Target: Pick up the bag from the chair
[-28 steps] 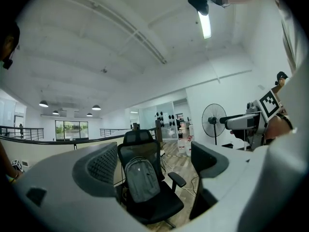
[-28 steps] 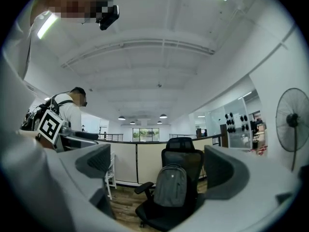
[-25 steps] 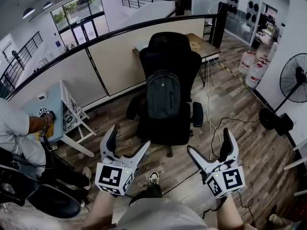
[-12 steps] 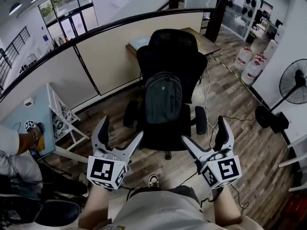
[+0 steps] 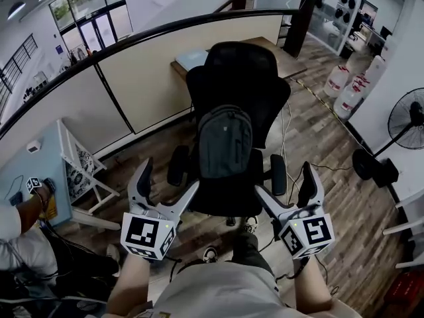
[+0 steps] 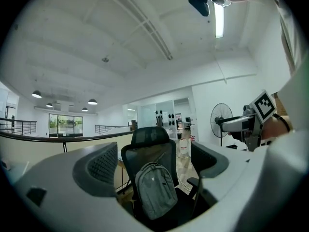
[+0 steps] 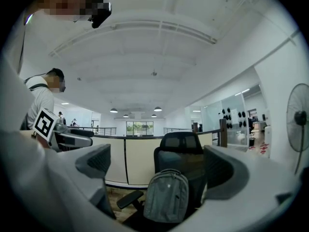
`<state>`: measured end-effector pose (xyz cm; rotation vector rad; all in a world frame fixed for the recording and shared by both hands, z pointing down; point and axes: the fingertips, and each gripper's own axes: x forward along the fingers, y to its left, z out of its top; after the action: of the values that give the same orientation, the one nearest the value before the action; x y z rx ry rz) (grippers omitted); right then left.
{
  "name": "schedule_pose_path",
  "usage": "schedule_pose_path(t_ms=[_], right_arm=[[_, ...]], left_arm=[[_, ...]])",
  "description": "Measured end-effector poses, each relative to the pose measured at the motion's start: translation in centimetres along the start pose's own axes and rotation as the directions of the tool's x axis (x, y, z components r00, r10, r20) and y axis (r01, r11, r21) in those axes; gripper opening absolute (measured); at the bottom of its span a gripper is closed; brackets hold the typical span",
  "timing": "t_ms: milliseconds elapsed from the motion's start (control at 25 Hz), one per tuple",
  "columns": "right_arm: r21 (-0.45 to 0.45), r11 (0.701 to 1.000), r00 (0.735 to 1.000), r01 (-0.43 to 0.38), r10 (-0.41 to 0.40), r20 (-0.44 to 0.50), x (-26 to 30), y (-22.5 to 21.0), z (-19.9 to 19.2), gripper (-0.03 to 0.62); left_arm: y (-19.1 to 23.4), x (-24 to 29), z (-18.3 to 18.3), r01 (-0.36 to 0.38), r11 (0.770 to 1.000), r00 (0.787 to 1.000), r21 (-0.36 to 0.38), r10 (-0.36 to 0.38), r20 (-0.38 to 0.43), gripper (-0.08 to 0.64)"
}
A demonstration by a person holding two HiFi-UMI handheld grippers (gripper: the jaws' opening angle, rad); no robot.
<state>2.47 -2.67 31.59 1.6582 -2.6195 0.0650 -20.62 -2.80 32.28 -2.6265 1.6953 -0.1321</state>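
Here the bag [image 5: 225,143] stood upright on the seat of the chair [image 5: 242,71], leaning against its backrest. The left hand-held gripper [image 5: 169,181] hovered short of the chair, jaws spread wide with nothing gripped. The right hand-held gripper [image 5: 285,184] was level with it, equally wide and empty. Each gripper view framed the bag between the jaws, well beyond them. A desk [image 5: 281,59] stood behind the chair, and a fan [image 5: 405,118] stood off to the right.
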Motion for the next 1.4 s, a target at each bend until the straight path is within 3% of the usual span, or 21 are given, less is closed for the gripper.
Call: schedule_pose_path(t_ms=[240,520,920,1160,1400], right_arm=[[0.022,0.999,1.000,-0.025,0.025,-0.009,4.5,-4.4,-0.8,0.597],[0.031,0.993,0.993,-0.117,0.118,-0.028,11.6,-11.2,-0.6,0.595],[0.036,0.968,0.967,-0.248,0.249,-0.051,19.5,-21.7,-0.6,0.591],[0.055,0.956,0.953,-0.287,0.291,-0.088,22.0,-23.9,-2.0,0.589],[0.059,0.954,0.947,-0.294,0.299,-0.117,23.7,-23.8,-3.5,0.584]], left_arm=[[0.5,5.3,-0.2,-0.030,1.000,0.999,0.007,0.030,-0.013,0.454],[0.6,13.4,-0.1,-0.106,0.994,0.993,0.009,0.106,-0.051,0.454],[-0.5,22.0,0.4,-0.279,0.960,0.956,0.019,0.280,-0.088,0.453],[-0.8,24.5,-0.4,-0.324,0.946,0.938,0.017,0.324,-0.123,0.453],[0.0,25.6,-1.3,-0.327,0.945,0.937,0.013,0.326,-0.130,0.453]])
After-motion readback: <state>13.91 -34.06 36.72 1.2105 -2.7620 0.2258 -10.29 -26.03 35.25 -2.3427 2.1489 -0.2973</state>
